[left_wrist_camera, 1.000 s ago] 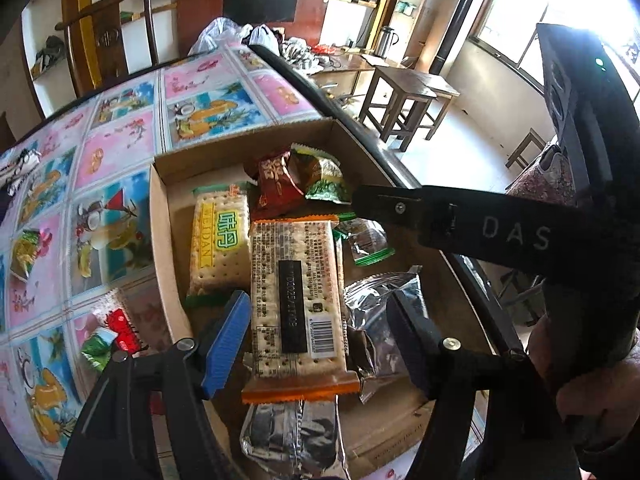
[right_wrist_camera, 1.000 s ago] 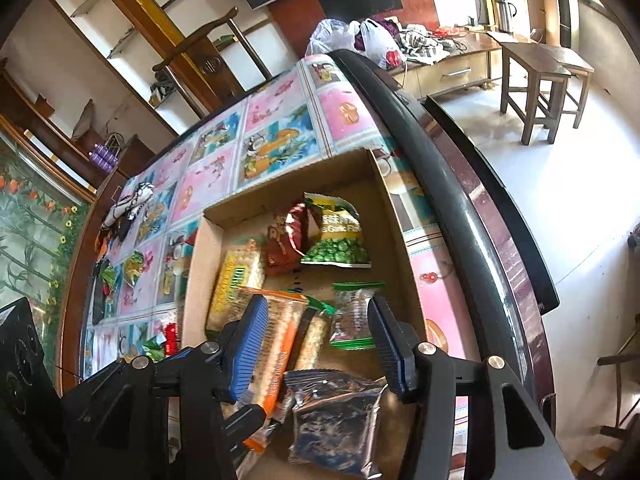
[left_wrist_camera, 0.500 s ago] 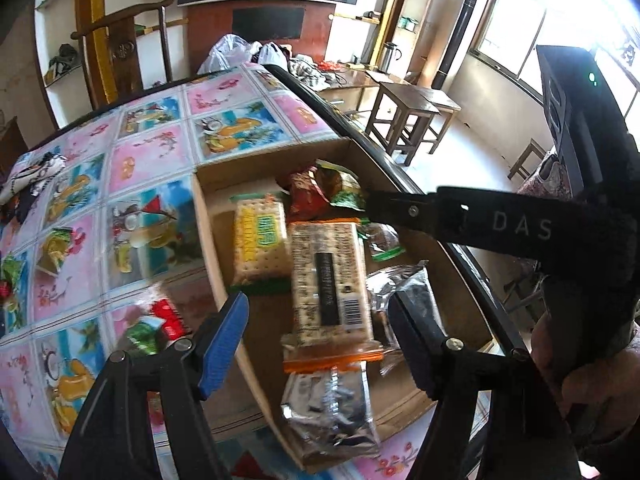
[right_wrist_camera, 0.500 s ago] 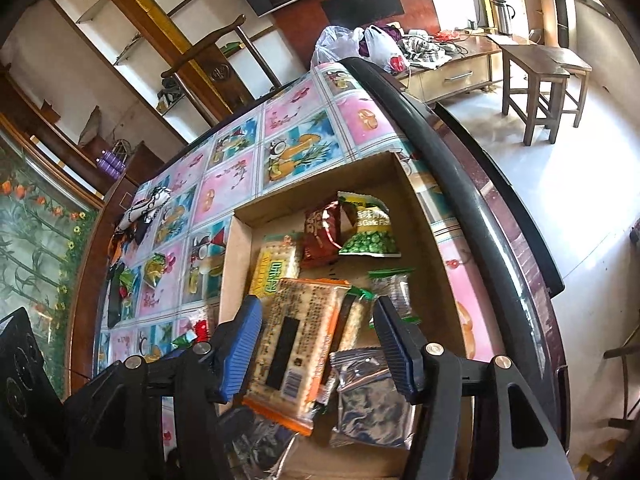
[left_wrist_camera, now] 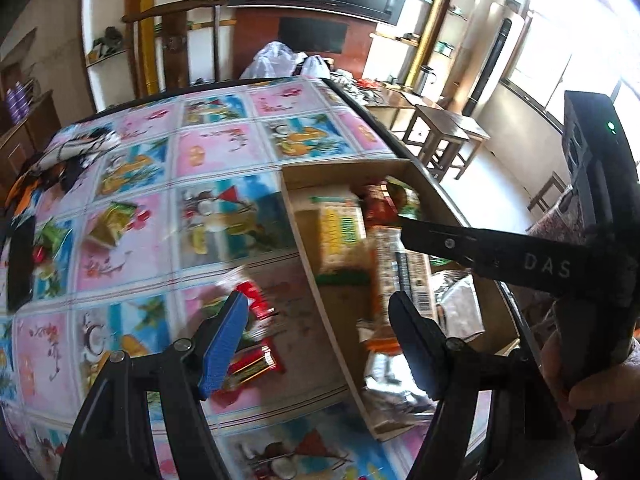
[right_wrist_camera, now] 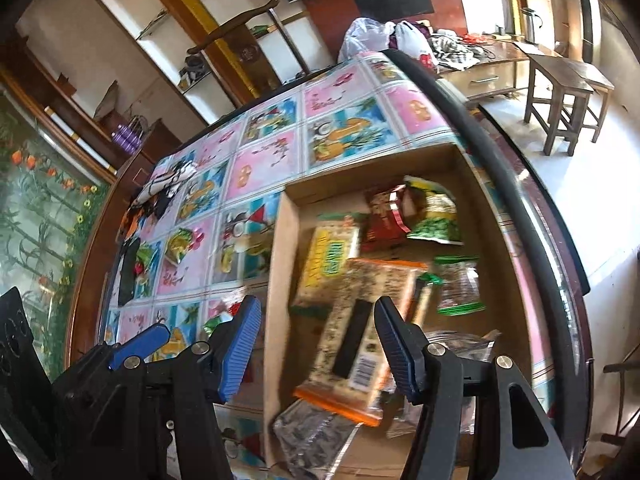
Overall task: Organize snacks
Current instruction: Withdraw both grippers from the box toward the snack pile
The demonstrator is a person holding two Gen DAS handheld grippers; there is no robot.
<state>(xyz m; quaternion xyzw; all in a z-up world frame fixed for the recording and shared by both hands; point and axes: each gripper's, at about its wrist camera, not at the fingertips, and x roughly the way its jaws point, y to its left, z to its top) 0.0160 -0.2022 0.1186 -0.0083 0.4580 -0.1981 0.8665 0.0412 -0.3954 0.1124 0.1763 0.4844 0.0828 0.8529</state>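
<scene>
A shallow cardboard box (left_wrist_camera: pixel 304 236) (right_wrist_camera: pixel 280 248) lies on the table's right side, holding several snack packs: an orange-edged cracker pack (right_wrist_camera: pixel 360 336) (left_wrist_camera: pixel 386 280), a yellow-green biscuit pack (right_wrist_camera: pixel 332 260) (left_wrist_camera: pixel 344 232), a red pack (right_wrist_camera: pixel 384 220), a green pea pack (right_wrist_camera: pixel 436 216) and silver packs (right_wrist_camera: pixel 312 436). My left gripper (left_wrist_camera: pixel 316 344) is open and empty above the box's left wall. Red and green snack packs (left_wrist_camera: pixel 252 332) lie on the table by its left finger. My right gripper (right_wrist_camera: pixel 316 348) is open and empty over the box's near left part.
The table has a colourful patterned cloth (left_wrist_camera: pixel 216 148). More snack packs (left_wrist_camera: pixel 112 224) (right_wrist_camera: pixel 180 244) and a dark object (left_wrist_camera: pixel 20 264) lie on its left side. The table's dark edge (right_wrist_camera: pixel 516 184) runs along the right; wooden stools (right_wrist_camera: pixel 564 96) stand beyond it.
Both grippers have pulled back and swung left. The left gripper now sits over the box's left wall and the loose packs on the table. The cracker pack stays in the box.
</scene>
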